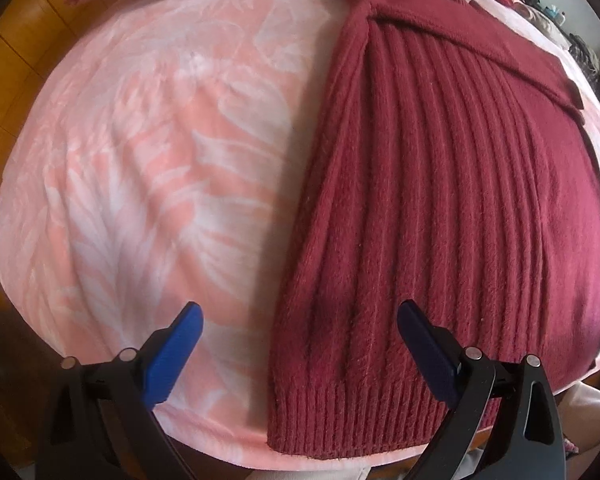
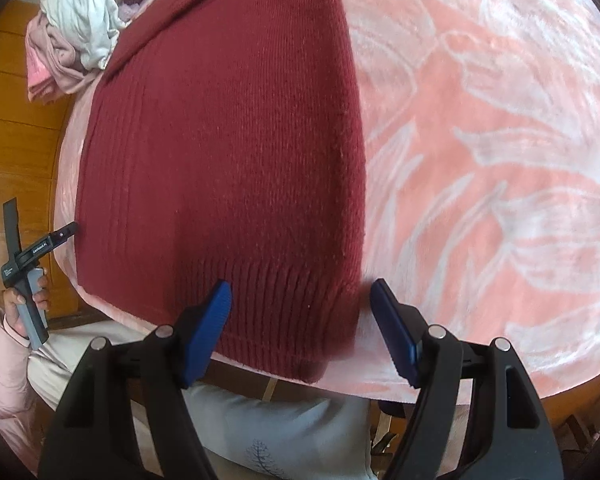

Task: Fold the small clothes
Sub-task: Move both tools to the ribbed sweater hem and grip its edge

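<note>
A dark red ribbed knit sweater (image 1: 440, 200) lies flat on a pink and white leaf-patterned blanket (image 1: 148, 168), with a sleeve folded across its upper part. My left gripper (image 1: 300, 316) hangs open above the sweater's near left hem corner, with the left edge of the knit between the spread blue pads and untouched. In the right wrist view the sweater (image 2: 228, 152) fills the left half. My right gripper (image 2: 302, 292) stands open over its near right hem corner, nothing pinched. The left gripper (image 2: 66, 234) shows at the far left, held by a hand (image 2: 24, 300).
A heap of pale crumpled clothes (image 2: 84, 20) sits at the blanket's far edge. Wooden floor (image 2: 12, 128) lies beyond the blanket (image 2: 480, 160). A person's pink sleeve (image 2: 4, 360) and light top (image 2: 284, 432) are at the near edge.
</note>
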The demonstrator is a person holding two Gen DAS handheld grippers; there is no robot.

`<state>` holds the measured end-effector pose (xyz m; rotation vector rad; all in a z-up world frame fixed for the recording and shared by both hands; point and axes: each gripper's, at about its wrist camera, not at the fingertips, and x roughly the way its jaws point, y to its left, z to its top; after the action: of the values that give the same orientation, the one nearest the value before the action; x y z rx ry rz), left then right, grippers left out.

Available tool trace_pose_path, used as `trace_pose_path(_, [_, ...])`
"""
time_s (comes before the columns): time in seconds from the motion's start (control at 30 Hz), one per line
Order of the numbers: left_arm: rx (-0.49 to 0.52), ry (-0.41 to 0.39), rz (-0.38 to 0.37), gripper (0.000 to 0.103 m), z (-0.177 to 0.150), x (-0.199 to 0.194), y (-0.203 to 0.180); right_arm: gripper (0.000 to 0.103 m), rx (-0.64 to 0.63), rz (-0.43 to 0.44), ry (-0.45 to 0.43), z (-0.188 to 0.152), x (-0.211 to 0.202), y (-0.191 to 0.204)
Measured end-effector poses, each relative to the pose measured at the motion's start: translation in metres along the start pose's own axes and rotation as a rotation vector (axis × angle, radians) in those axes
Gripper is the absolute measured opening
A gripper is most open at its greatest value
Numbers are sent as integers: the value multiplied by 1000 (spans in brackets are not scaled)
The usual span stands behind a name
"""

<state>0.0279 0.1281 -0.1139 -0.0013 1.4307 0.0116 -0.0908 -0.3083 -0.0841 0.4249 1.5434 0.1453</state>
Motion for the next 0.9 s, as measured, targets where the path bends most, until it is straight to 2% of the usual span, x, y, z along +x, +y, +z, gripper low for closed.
trace_pose_path(0.17, [-23,51,-16,98,-5,13,4,72,-5,-4,33,-2,9,1])
trace_pose_path(0.37, [8,81,-1,98,-11,22,-2,72,-36,-9,50,-1,19,15])
trace_pose_path(0.5, [-9,102,-10,98,-20,28,0,61,-50,15,64,-3,22,19])
trace_pose_path(0.57, [-24,114,-22,98,-24,32,1,59,-54,12,69,0,25,22])
trace_pose_path(0.67, [-45,139,-44,98,-25,40,11,60,-48,12,86,3,30,21])
trace_pose_path(0.77, [-54,161,-71,95,-30,47,18,67,-70,7,93,4,34,29])
trace_pose_path(0.9, [-62,183,-83,94,-42,55,20,66,-122,-32,87,2,34,37])
